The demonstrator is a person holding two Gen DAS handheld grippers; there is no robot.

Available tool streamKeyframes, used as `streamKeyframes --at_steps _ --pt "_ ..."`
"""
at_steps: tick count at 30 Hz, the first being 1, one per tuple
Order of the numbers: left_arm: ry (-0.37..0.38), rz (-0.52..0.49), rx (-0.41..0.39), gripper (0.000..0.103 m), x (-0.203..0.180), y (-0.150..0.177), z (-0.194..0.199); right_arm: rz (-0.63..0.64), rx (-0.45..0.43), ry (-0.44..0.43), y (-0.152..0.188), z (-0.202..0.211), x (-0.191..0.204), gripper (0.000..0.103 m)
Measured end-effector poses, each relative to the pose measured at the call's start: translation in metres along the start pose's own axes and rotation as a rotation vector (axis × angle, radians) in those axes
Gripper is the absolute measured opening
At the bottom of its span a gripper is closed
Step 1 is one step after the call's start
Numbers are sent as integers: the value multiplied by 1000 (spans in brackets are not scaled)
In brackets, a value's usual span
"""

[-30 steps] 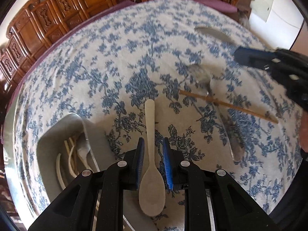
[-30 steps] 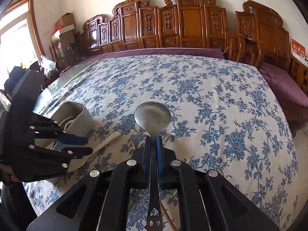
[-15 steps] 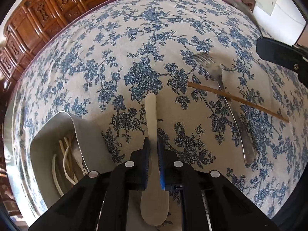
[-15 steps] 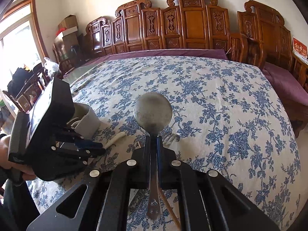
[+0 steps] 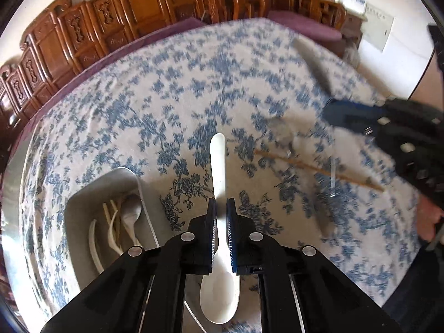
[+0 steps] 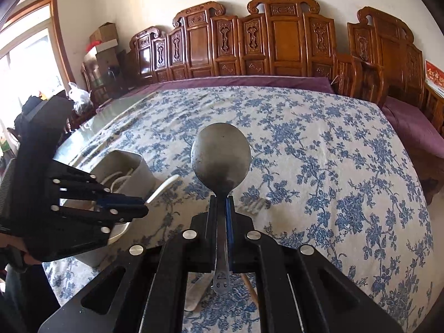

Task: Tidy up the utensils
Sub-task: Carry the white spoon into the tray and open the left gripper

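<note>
**Desk:** Where do the utensils stand?

**Photographer:** A white plastic spoon (image 5: pixel 219 222) is pinched at its handle between the closed jaws of the left gripper (image 5: pixel 220 222), bowl toward the camera, handle tip pointing out over the blue-flowered tablecloth (image 5: pixel 138 116). A metal spoon (image 6: pixel 221 161) is clamped by its handle in the right gripper (image 6: pixel 221 211), jaws drawn tight, round bowl raised above the table and facing forward.

**Desk:** And the holder?

**Photographer:** A grey utensil caddy (image 5: pixel 91 194) sits on the cloth to the left of the left gripper. Inside it lie a metal spoon and several pale utensils (image 5: pixel 116 222). From the right wrist view the same caddy (image 6: pixel 130 166) shows just behind the left gripper (image 6: pixel 138 206), with the white spoon's handle (image 6: pixel 166 186) poking out past it.

**Desk:** Anything left on the table?

**Photographer:** A wooden chopstick (image 5: pixel 319 170) lies on the cloth to the right, crossing a fork (image 5: pixel 285 141) that is badly blurred. The fork's tines (image 6: pixel 254 205) show beside the right gripper in its own view.

**Desk:** Surroundings?

**Photographer:** Carved wooden chairs (image 6: pixel 277 44) line the far wall.
</note>
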State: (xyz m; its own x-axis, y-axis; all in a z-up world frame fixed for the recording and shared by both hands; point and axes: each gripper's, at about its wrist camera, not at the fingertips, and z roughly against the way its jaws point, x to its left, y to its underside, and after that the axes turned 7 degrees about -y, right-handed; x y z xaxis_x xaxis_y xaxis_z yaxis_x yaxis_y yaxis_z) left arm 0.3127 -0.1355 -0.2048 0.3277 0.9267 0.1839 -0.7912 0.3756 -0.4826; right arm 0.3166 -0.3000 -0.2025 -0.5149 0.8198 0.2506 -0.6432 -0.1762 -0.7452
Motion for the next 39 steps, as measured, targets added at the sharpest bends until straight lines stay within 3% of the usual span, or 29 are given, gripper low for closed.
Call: streamKeyframes --at_steps 10,16,27,39 --pt "-10 70 -127 7 29 2 64 8 -39 -22 0 14 34 7" --pt "-29 131 -152 7 57 18 76 37 -68 -52 -6 21 62 7" --pt "-35 272 -81 7 106 58 31 64 -77 -109 -12 16 102 7" --pt "-21 299 -25 7 113 75 -6 51 -67 -111 -13 6 116 7"
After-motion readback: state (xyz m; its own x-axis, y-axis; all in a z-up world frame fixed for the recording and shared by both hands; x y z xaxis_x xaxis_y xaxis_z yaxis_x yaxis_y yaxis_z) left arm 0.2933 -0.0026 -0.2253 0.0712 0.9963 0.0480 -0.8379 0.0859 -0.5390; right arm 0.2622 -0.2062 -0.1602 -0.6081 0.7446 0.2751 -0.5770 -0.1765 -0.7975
